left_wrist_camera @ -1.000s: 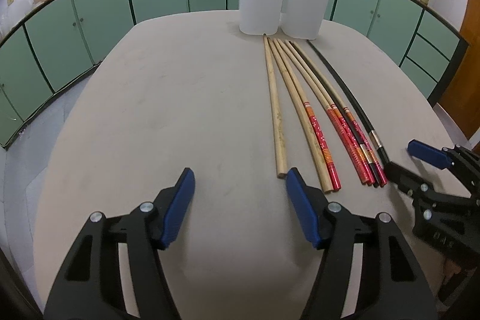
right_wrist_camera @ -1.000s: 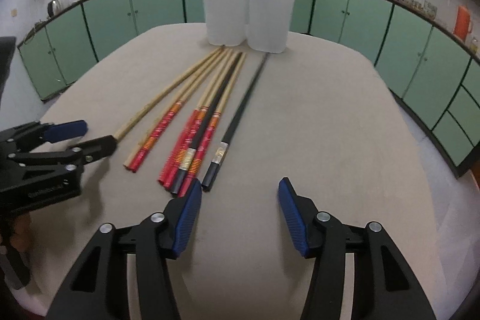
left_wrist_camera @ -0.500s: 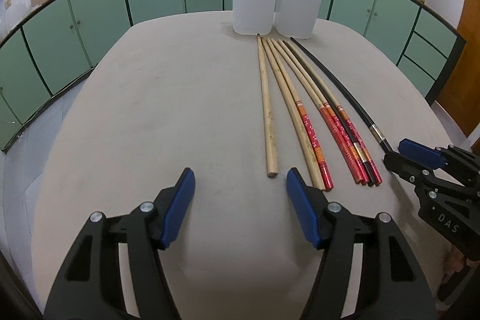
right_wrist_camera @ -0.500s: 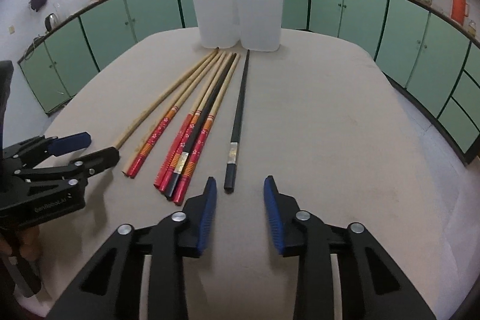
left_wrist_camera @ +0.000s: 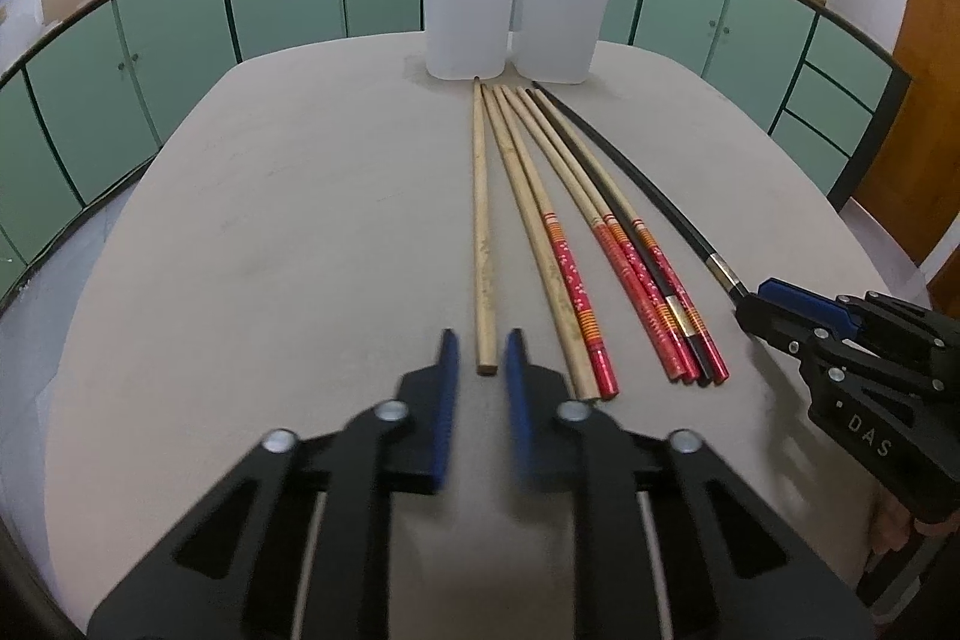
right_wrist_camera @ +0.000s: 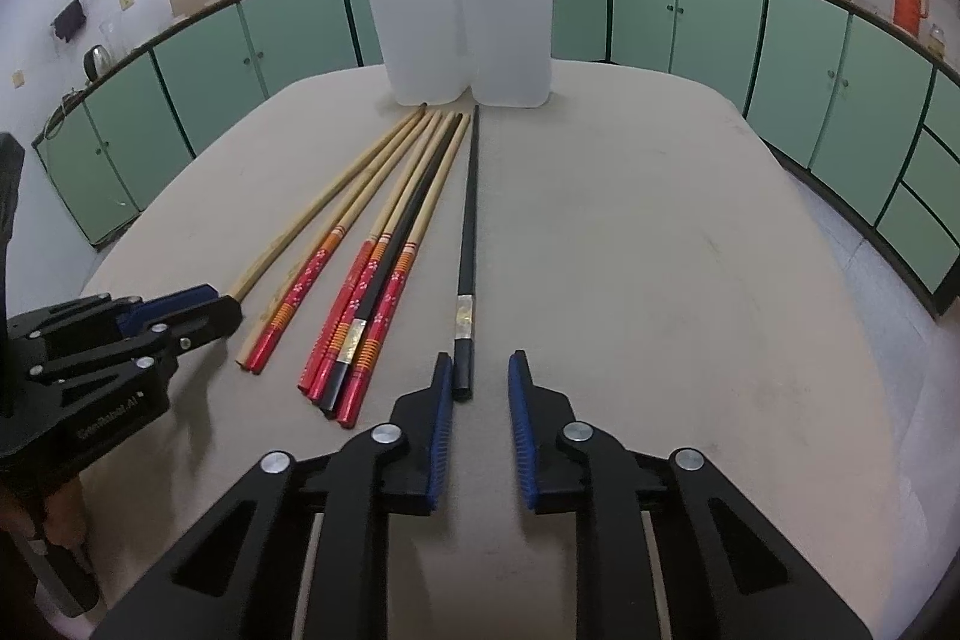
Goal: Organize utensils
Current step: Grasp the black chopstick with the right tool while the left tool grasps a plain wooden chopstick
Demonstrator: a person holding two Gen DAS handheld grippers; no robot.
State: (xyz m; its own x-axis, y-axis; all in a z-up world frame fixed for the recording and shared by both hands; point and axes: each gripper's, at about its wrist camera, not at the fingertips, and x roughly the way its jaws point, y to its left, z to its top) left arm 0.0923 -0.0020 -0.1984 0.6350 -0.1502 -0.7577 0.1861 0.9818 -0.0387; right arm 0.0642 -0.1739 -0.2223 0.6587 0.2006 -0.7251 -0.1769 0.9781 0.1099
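Chopsticks: long wooden, red-patterned and black sticks fanned on the grey table (left_wrist_camera: 270, 220), far ends near two white plastic holders (left_wrist_camera: 516, 16).
Left gripper (left_wrist_camera: 482, 370): unclenched, narrow gap, plain wooden chopstick (left_wrist_camera: 482, 232) end just ahead, ungrasped.
Right gripper (right_wrist_camera: 477, 382): likewise parted, black chopstick (right_wrist_camera: 467, 244) end between the tips.
Risk: thin sticks may roll or pivot when pinched near the end.
Unclear: left fingers motion-blurred; holder interiors hidden.

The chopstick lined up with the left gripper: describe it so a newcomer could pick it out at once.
On the grey table, chopsticks fan out from two white bins. It is the plain wooden chopstick on the fan's left edge, its near end just ahead of the left gripper. It alone is bare wood, with no red or black.
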